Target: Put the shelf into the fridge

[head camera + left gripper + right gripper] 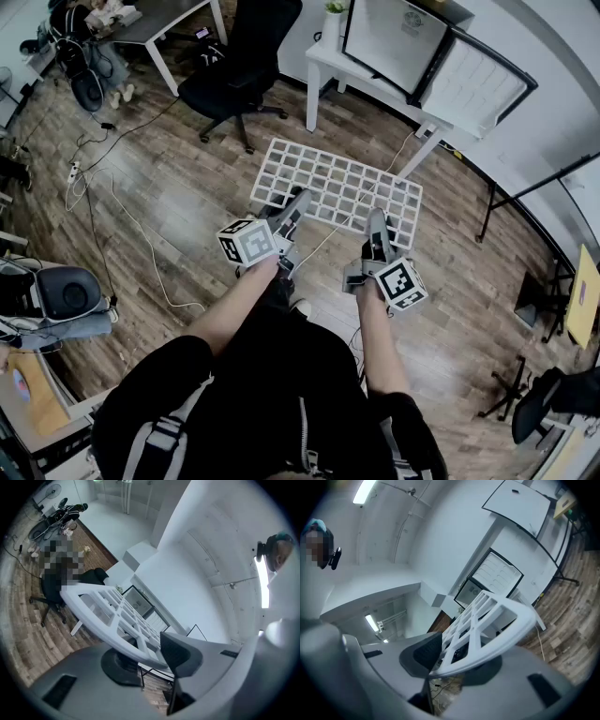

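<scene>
The white grid shelf (337, 187) hangs level above the wood floor, held by its near edge. My left gripper (292, 214) is shut on the shelf's near left rim, and the rim (110, 609) runs between the jaws of that gripper (151, 657). My right gripper (377, 225) is shut on the near right rim, where the shelf (499, 618) sits clamped in its jaws (452, 663). The small fridge (394, 37) stands on a white table (361, 80) beyond the shelf, its door (478, 80) swung open to the right. The fridge (494, 578) also shows in the right gripper view.
A black office chair (239, 56) stands left of the white table. Cables (112, 197) trail over the floor at left. A black stand (525, 192) rises at right. A grey desk (164, 19) is at the far left, and another chair (66, 295) sits near my left side.
</scene>
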